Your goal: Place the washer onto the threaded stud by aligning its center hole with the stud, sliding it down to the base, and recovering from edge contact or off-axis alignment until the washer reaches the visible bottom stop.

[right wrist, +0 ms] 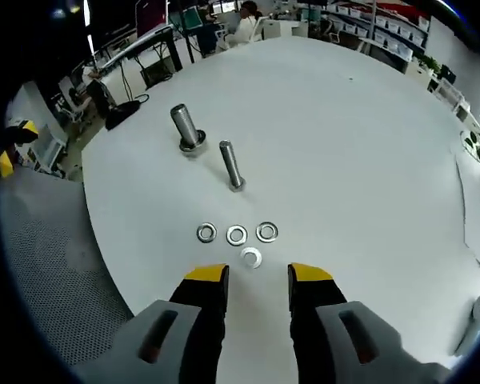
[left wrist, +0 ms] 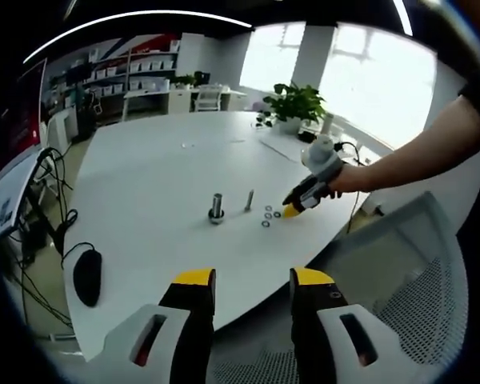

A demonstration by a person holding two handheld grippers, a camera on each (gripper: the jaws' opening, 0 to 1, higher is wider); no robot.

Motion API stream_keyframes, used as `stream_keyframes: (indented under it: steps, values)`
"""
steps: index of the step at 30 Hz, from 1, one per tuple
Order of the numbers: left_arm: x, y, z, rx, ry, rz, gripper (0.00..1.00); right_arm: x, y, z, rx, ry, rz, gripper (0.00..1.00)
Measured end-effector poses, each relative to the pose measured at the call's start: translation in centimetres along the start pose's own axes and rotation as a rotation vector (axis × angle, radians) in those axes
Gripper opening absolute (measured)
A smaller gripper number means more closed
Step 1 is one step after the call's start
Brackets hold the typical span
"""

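In the right gripper view several steel washers lie flat on the white table (right wrist: 344, 144): a row of three (right wrist: 237, 234) and one more (right wrist: 251, 258) just ahead of my right gripper (right wrist: 257, 276), which is open and holds nothing. Beyond them stand a thin threaded stud (right wrist: 231, 166) and a thicker stud (right wrist: 186, 128) with a washer at its base. In the left gripper view my left gripper (left wrist: 253, 282) is open and empty, held off the table's near edge. There the right gripper (left wrist: 292, 210) reaches in beside the washers (left wrist: 267, 218), near the thin stud (left wrist: 249, 200) and thick stud (left wrist: 217, 208).
A black mouse (left wrist: 87, 276) and cables lie at the table's left edge. A potted plant (left wrist: 294, 104) stands at the far side. A mesh chair (left wrist: 416, 280) sits on the right. A person's arm (left wrist: 420, 152) holds the right gripper. Shelves and desks line the back.
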State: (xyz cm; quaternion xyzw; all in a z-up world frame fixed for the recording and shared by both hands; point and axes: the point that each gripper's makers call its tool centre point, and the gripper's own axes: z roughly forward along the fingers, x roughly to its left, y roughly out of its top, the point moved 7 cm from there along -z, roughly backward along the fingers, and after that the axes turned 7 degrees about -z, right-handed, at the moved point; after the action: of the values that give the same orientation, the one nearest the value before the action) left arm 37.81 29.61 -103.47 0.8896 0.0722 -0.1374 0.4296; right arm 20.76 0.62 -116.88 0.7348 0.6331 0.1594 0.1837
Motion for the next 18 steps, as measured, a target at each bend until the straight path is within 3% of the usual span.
stream_keyframes:
  steps: [7, 18]
  values:
    - [0.0, 0.1, 0.0, -0.004, -0.005, -0.003, 0.35, 0.3, 0.6, 0.5, 0.057, 0.022, -0.127, 0.25]
    - [-0.2, 0.1, 0.1, 0.001, -0.018, -0.001, 0.35, 1.2, 1.2, 1.1, 0.095, 0.056, -0.28, 0.19]
